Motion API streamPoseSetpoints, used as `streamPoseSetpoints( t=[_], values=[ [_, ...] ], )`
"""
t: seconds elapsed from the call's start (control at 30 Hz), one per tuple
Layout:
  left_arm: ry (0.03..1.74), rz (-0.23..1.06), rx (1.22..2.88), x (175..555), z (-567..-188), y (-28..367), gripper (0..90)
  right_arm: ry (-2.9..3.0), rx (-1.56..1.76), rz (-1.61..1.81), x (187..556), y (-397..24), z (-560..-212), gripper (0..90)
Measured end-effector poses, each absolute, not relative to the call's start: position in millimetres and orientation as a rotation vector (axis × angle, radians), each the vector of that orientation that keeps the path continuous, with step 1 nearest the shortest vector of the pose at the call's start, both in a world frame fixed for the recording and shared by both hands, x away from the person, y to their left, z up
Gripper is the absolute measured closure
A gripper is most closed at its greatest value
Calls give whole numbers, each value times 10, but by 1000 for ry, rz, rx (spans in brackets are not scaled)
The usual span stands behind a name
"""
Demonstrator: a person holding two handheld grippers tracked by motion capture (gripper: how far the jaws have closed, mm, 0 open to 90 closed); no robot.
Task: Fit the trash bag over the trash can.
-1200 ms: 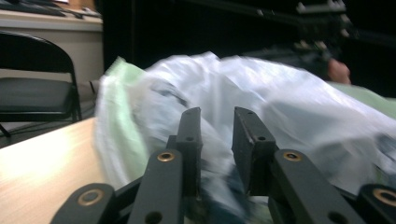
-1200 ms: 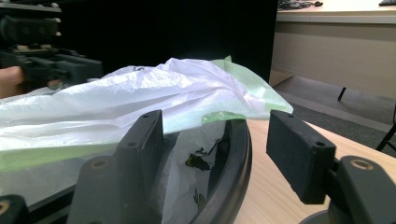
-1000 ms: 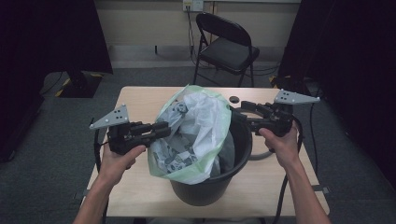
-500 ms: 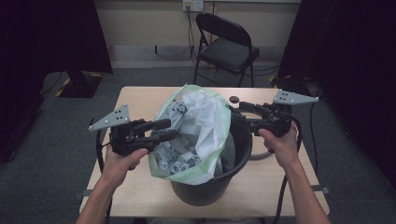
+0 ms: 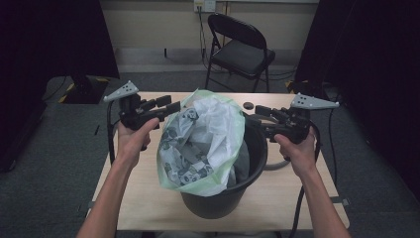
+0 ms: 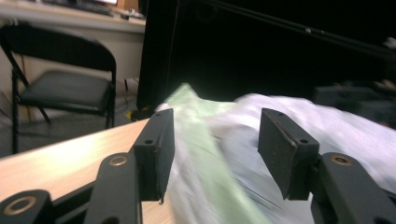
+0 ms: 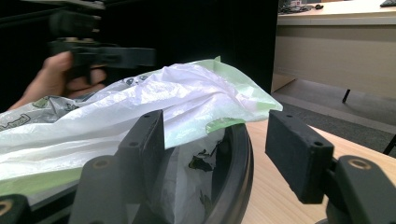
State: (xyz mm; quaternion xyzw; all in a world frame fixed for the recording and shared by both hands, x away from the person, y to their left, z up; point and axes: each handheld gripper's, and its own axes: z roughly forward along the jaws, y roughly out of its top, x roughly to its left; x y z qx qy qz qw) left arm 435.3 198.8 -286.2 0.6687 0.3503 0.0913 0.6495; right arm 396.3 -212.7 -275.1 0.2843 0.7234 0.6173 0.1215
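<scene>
A black bin [image 5: 220,201] stands on the wooden table [image 5: 143,198]. A white plastic bag with green edges and a dark print [image 5: 208,141] is stuffed into it and hangs over its front left rim. My left gripper [image 5: 171,105] hovers just left of the bag's upper edge. Its jaws have just been opening and now stand open [image 6: 217,121], with the blurred bag [image 6: 210,154] lying beyond them and touching neither pad. My right gripper [image 5: 252,116] is at the bin's right rim, open [image 7: 217,126]. The rim [image 7: 240,172] and the bag's green corner [image 7: 233,105] rise between its jaws.
A black folding chair [image 5: 242,49] stands on the grey floor behind the table. A small round black object [image 5: 248,105] lies on the table behind the bin. A cable loop [image 5: 278,166] rests to the right of the bin. Dark curtains hang on both sides.
The left gripper opened, let go of the bag's left edge and moved away toward the far side of the table. The right gripper stayed at the rim.
</scene>
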Motion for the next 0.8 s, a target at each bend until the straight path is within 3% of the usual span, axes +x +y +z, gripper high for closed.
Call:
streamPoseSetpoints(
  t=[0.13, 0.17, 0.2, 0.27, 0.37, 0.7, 0.8],
  values=[
    [824, 101, 1553, 4551, -2974, 1889, 438, 2106, 838, 1799, 3970, -2166, -2751, 364],
    [817, 91, 1571, 4561, -3007, 1869, 488, 2102, 840, 1805, 3971, -2178, -2752, 364],
    [803, 84, 1577, 4556, -3038, 1867, 611, 2096, 844, 1808, 3971, -2190, -2754, 364],
    [791, 69, 1581, 4521, -3086, 1868, 764, 2090, 846, 1813, 3962, -2205, -2760, 363],
    [803, 95, 1589, 4438, -3127, 1929, 891, 2093, 852, 1807, 3954, -2209, -2769, 362],
    [794, 160, 1650, 4011, -3284, 2215, 899, 2101, 843, 1798, 3956, -2153, -2747, 360],
    [753, 175, 1690, 3802, -3310, 2318, 833, 2098, 840, 1809, 3953, -2139, -2733, 355]
  ],
)
